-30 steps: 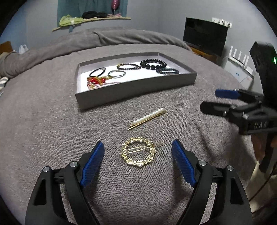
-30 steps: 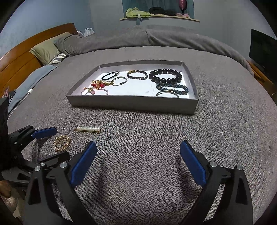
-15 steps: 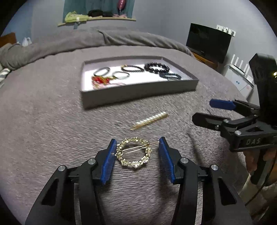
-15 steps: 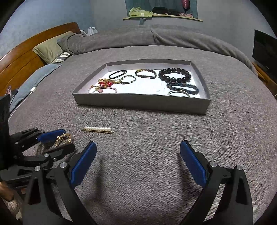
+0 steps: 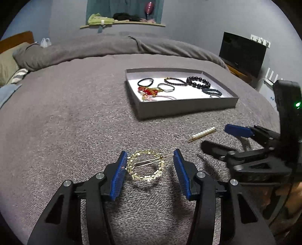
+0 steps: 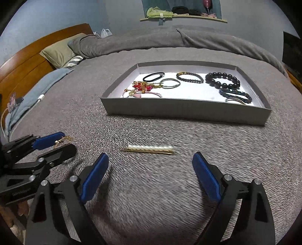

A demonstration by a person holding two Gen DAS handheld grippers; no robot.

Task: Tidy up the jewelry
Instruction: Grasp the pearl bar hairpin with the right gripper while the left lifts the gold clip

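My left gripper (image 5: 149, 156) is shut on a round gold hair clip (image 5: 146, 177). The ring rests against the left pad, the pin tip touches the right pad, and the clip casts a shadow on the grey bedspread below. In the right wrist view the same clip (image 6: 63, 140) peeks out between those jaws (image 6: 67, 142). A pearl hairpin (image 6: 151, 148) lies on the blanket just ahead of my right gripper (image 6: 150, 156). Its jaws are wide and closing, with nothing between the pads. A grey tray (image 6: 185, 113) beyond holds several bracelets and hair ties.
The tray (image 5: 185, 109) sits mid-bed, and the right gripper (image 5: 215, 137) reaches in beside the pearl hairpin (image 5: 203, 132). Pillows (image 6: 60, 52) and a wooden headboard (image 6: 24, 67) are at the left. A black screen (image 5: 242, 53) stands at the right, and a shelf (image 6: 181, 16) hangs on the far wall.
The left jaws closed on the gold clip and carried it leftward off the blanket. The right gripper slid toward the pearl hairpin, which now lies centred just ahead of its jaws.
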